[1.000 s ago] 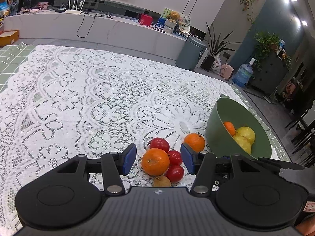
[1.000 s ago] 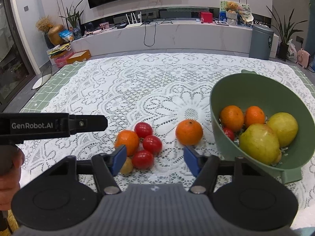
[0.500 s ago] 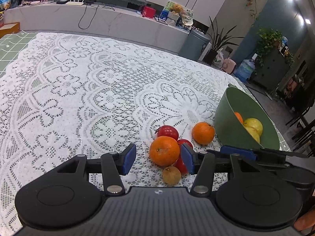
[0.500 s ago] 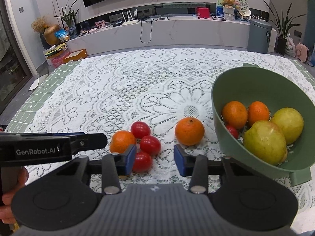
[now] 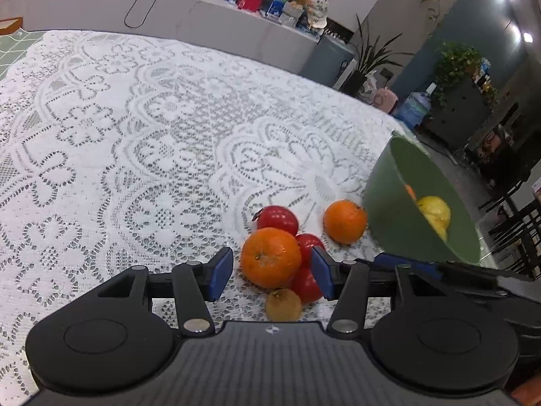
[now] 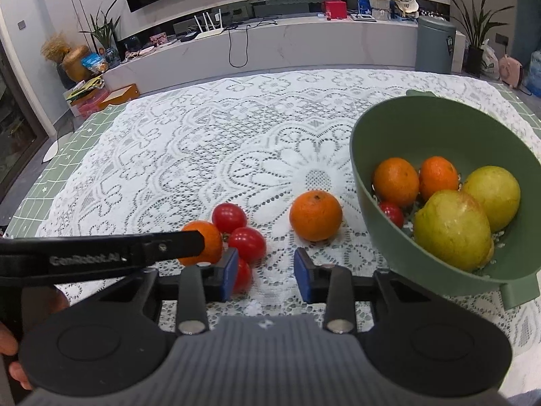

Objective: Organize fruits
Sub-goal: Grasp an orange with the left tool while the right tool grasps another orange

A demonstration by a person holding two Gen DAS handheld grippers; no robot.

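Note:
My left gripper point(image 5: 272, 272) is open, its blue pads either side of an orange point(image 5: 270, 257) that lies in a cluster with three red tomatoes point(image 5: 278, 218) and a small brown fruit point(image 5: 283, 304). A second orange point(image 6: 316, 215) lies alone on the lace cloth beside the green bowl point(image 6: 422, 125). The bowl holds two oranges, a tomato and two yellow-green fruits point(image 6: 453, 230). My right gripper point(image 6: 265, 275) is open and empty, low over the cloth between the cluster and the lone orange. The left gripper's arm point(image 6: 101, 253) crosses the right wrist view and hides part of the cluster's orange.
The white lace cloth point(image 5: 135, 135) covers a green gridded table point(image 6: 61, 169). The bowl stands near the table's right edge. A long white counter, a grey bin point(image 6: 434, 44) and potted plants stand beyond the table.
My left gripper has moved forward until its pads flank the cluster's orange. My right gripper has narrowed its opening and come closer to the cloth and the bowl.

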